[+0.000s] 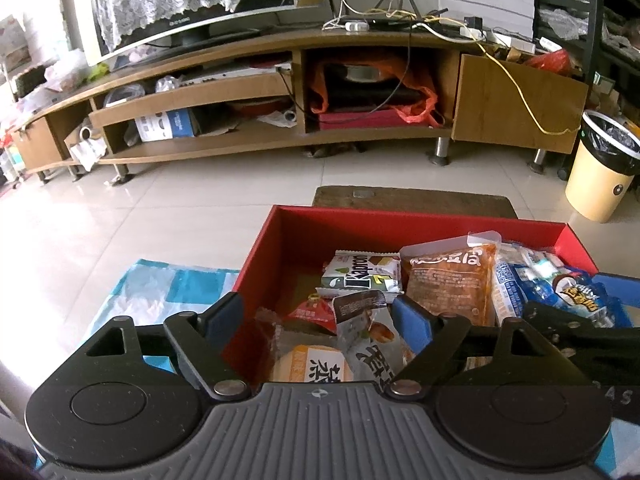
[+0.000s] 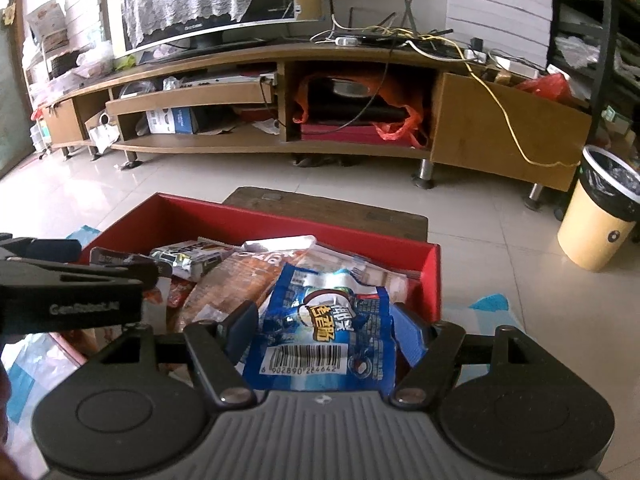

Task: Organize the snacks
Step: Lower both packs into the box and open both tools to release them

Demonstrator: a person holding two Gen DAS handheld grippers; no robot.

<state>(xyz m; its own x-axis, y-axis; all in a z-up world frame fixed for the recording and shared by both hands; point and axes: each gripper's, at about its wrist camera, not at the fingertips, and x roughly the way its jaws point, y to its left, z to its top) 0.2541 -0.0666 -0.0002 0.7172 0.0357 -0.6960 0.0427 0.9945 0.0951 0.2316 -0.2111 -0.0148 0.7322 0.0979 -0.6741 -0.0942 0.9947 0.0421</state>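
A red box point(image 1: 400, 216) on the floor holds several snack packets. My left gripper point(image 1: 318, 316) hangs open over its near left part, blue pads apart. Below the gap lie a small red packet point(image 1: 310, 314), a grey packet point(image 1: 368, 332) and an orange-and-white one point(image 1: 308, 364), none touched. Farther in are a green-and-white packet point(image 1: 360, 276) and a large orange packet point(image 1: 448, 280). My right gripper point(image 2: 325, 330) is shut on a blue snack packet point(image 2: 324, 320) over the red box point(image 2: 280, 216). My left gripper point(image 2: 108, 262) shows at the left of that view.
The box rests on a blue-and-white checked sheet point(image 1: 160, 292), with a brown mat point(image 1: 420, 200) just behind it. A long wooden TV stand point(image 1: 280, 144) crosses the back. A cream waste bin point(image 1: 600, 168) stands at the right on the tiled floor.
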